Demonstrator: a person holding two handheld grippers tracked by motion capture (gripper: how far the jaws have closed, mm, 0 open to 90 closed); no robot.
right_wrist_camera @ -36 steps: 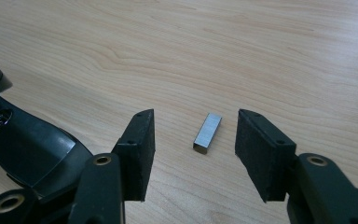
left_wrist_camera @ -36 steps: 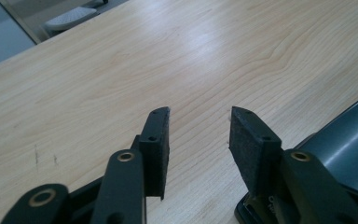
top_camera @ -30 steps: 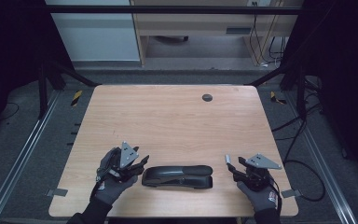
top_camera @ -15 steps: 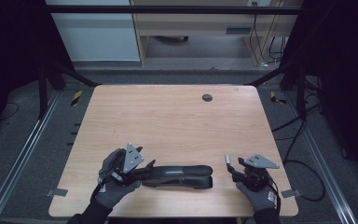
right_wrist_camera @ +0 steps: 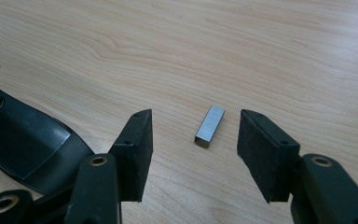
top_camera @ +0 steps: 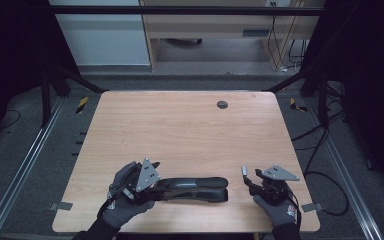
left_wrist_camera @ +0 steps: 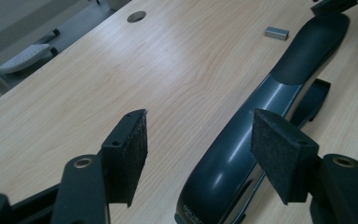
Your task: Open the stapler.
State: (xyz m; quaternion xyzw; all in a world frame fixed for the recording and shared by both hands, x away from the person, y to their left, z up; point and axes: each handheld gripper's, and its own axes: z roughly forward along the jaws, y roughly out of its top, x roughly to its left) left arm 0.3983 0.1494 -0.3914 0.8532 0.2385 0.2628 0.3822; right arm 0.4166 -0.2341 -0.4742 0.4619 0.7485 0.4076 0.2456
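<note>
Staple strip [right_wrist_camera: 210,126] beside stapler [top_camera: 192,188], table [top_camera: 180,130]

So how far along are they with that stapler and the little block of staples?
Early on, it seems. Done: the stapler lies flat on the table. In hand: the left gripper, jaws just opened, straddles its end without pressing; the right gripper stands open around the staple strip, not gripping. Left, probably: picking up the strip and loading it.

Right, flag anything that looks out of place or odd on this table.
Nothing is spilled or visibly damaged. The one loose item is a small strip of staples lying bare on the table, outside the black stapler, between the open right tongs. The stapler lies flat and looks intact.
</note>
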